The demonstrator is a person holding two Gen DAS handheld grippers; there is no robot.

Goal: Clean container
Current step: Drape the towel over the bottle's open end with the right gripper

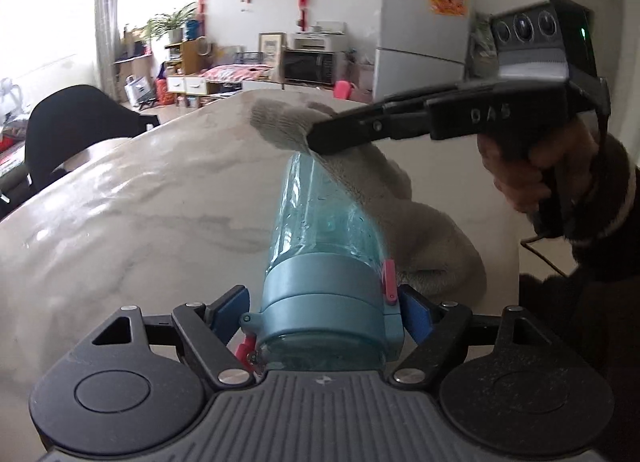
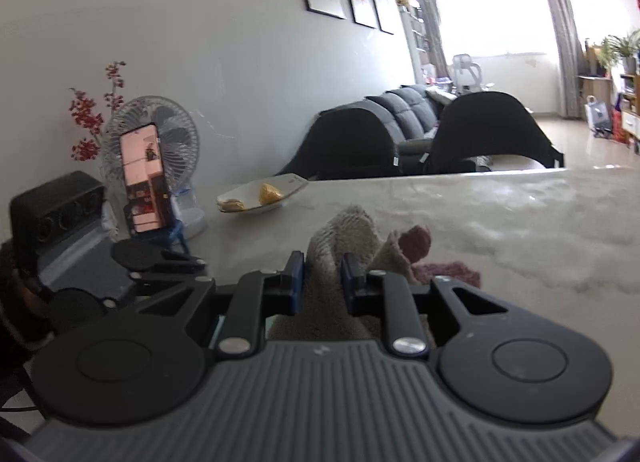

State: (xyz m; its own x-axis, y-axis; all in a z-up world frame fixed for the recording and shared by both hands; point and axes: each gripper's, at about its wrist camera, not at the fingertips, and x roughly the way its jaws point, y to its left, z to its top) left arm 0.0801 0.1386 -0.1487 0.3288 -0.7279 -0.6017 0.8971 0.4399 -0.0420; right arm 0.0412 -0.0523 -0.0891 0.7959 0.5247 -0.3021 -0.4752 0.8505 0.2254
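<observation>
the left claw has 1 teal water bottle between its blue pads, cap end toward the camera and clear body pointing away over the marble bench. the right pad sits against the cap's side by the pink latch, while the left pad looks just clear of the hinge, so the hold seems loose; whether the pads truly press cannot be told from these views. the right claw is clenched on 1 beige towel, which bunches up between its narrow jaws. in the left wrist view that cloth drapes from the right claw onto the far end of the bottle and lies heaped on the bench beside it, touching the plastic.

the bottle looks light, stiff and thin-walled, with droplets inside the clear body, so it is probably slippery and could roll or twist under a wiping stroke. the grey-blue cap band is the firmest, least slick place to take hold; squeezing the clear wall risks flexing it, and the pink latch looks easy to snag. the towel is soft and limp, so it will fold around the curve but needs a pinch on a thick bunch, as now.

counted: 1 bottle, 1 towel, 2 claws. away from the work, 1 plate of food, 1 small fan and 1 phone on a stand sit near the bench's far edge.
</observation>
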